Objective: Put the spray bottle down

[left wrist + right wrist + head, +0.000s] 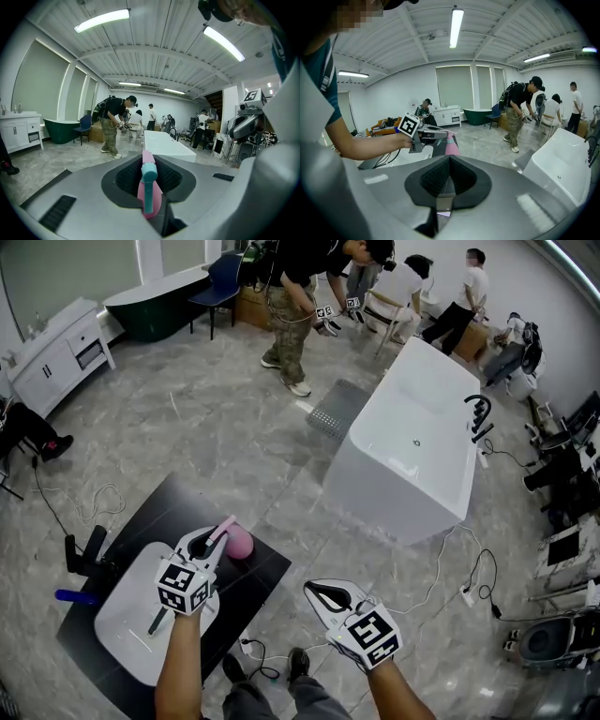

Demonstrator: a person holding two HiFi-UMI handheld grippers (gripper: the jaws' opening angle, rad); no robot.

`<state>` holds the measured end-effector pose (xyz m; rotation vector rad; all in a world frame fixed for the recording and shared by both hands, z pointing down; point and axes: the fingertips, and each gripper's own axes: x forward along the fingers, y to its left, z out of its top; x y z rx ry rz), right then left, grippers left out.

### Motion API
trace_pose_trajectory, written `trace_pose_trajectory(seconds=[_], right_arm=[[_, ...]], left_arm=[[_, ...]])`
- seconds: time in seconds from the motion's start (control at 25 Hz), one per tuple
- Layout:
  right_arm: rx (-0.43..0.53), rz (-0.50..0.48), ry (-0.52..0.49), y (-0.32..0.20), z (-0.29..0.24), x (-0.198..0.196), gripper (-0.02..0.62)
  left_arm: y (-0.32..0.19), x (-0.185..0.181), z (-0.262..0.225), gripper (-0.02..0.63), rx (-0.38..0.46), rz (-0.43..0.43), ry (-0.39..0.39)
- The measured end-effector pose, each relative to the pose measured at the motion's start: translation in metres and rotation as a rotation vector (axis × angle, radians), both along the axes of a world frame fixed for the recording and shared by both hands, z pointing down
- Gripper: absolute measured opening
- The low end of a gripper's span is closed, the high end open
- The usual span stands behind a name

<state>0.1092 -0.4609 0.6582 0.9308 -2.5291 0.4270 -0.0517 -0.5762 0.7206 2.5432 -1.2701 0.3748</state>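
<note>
A pink spray bottle (240, 542) with a teal trigger (149, 176) is clamped by its head in my left gripper (214, 538), which is shut on it. The bottle's round body hangs just above the black countertop (258, 582), beside the white basin (122, 624). In the left gripper view the bottle (150, 201) fills the gap between the jaws. My right gripper (323, 594) hovers right of the counter, over the floor, with its jaws shut and nothing in them. The right gripper view shows the left gripper (423, 137) with the pink bottle (451, 147) ahead of it.
A white bathtub (412, 446) stands ahead to the right, with a black tap (480, 416). Cables (450, 573) trail on the marble floor. A blue-handled tool (75, 596) and a black object (89, 551) lie left of the counter. Several people stand at the far end.
</note>
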Motion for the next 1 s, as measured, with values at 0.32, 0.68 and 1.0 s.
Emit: trace_pose_trajectory(seconds=[0.32,0.68,1.0], right_arm=[[0.006,-0.002,-0.002,0.004,-0.008,-0.002,0.011],[0.025,-0.005,-0.001,0.009,-0.025,-0.005,0.009],[0.048,-0.012,-0.003,0.022,-0.045,-0.011,0.011]], left_arm=[[0.000,0.004,-0.012,0.093,0.023,0.024,0.014],[0.009,0.006,-0.029,0.153,0.034,0.055,0.020],[0.027,0.006,-0.056,0.196,0.065,0.070,0.016]])
